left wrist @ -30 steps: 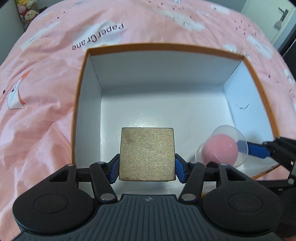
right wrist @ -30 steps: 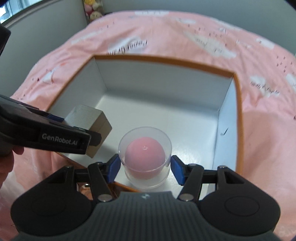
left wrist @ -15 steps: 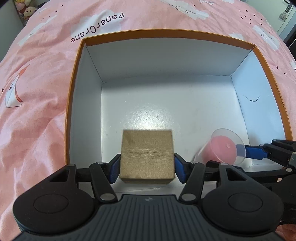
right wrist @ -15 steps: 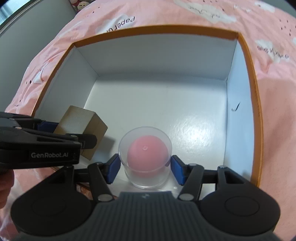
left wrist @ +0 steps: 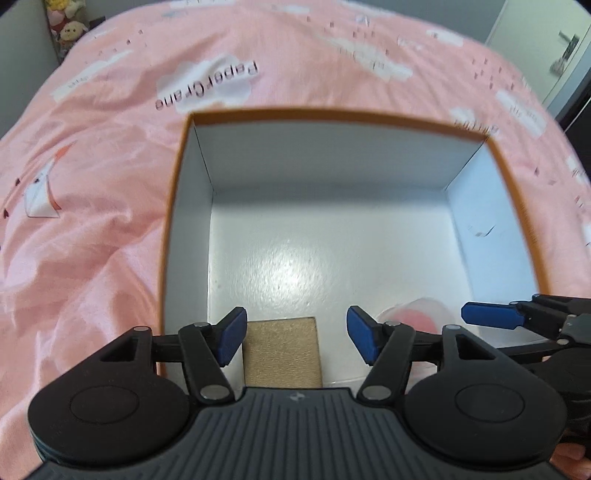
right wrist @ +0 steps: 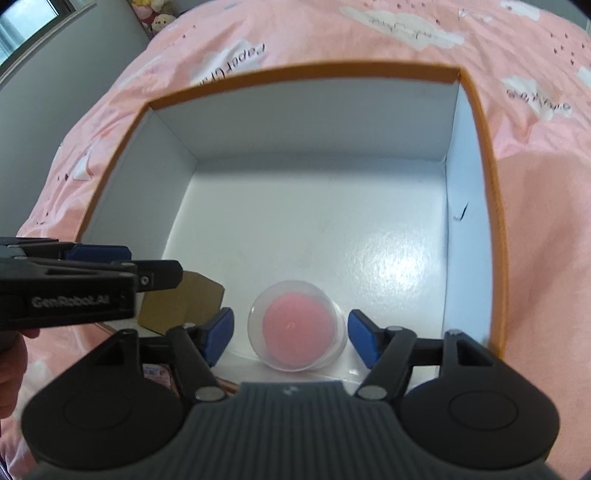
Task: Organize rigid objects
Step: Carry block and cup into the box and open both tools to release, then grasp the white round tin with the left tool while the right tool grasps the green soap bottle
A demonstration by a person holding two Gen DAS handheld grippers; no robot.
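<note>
A wooden cube rests on the floor of the white box with an orange rim, near its front wall. My left gripper is open above it, its blue pads apart from the cube's sides. The cube also shows in the right wrist view, partly behind the left gripper. A clear cup holding a pink ball stands on the box floor beside the cube. My right gripper is open around it, the pads not touching it. The cup shows blurred in the left wrist view.
The box sits on a bed with a pink cloud-print cover. Plush toys stand at the far left corner. A grey wall runs along the left. The back part of the box holds nothing.
Both grippers have opened and let go: the cube and the cup with the ball now rest on the box floor. Both grippers have risen and drawn back a little.
</note>
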